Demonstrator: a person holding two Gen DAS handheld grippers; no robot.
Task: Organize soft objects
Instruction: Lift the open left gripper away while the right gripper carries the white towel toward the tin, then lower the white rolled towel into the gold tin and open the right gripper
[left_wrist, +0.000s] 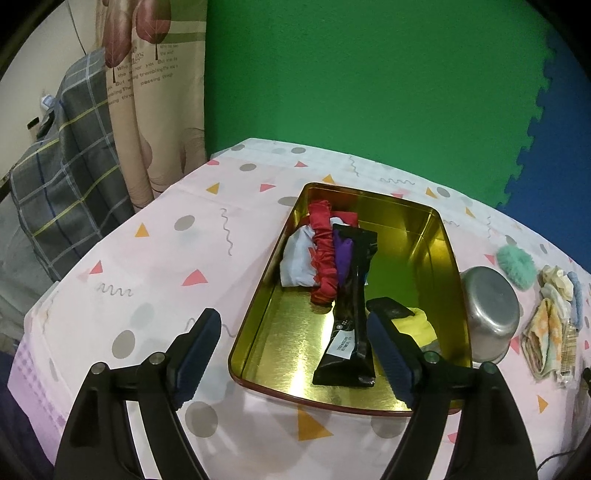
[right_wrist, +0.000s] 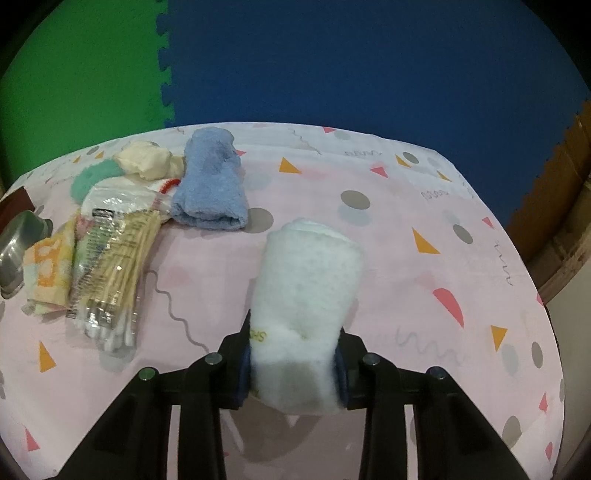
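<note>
Right gripper (right_wrist: 293, 363) clamps a rolled white towel (right_wrist: 308, 280); left gripper (left_wrist: 295, 350) hangs wide open and empty over the gold tin (left_wrist: 258, 332).

The towel lies on the pink tablecloth (right_wrist: 406, 206), well right of the tin, its near end squeezed between the blue pads (right_wrist: 243, 373). The tin already holds a red scrunchie (left_wrist: 325, 254), a white cloth (left_wrist: 295, 258), a black packet (left_wrist: 351, 295) and a yellow item (left_wrist: 413, 326). The step in hand looks like picking up the towel; next it likely needs lifting clear and carrying left, past the metal bowl (left_wrist: 491, 314) beside the tin, without letting the roll unfurl. A blue towel (right_wrist: 210, 184) and a mint scrunchie (right_wrist: 96, 179) wait beyond the bowl.
</note>
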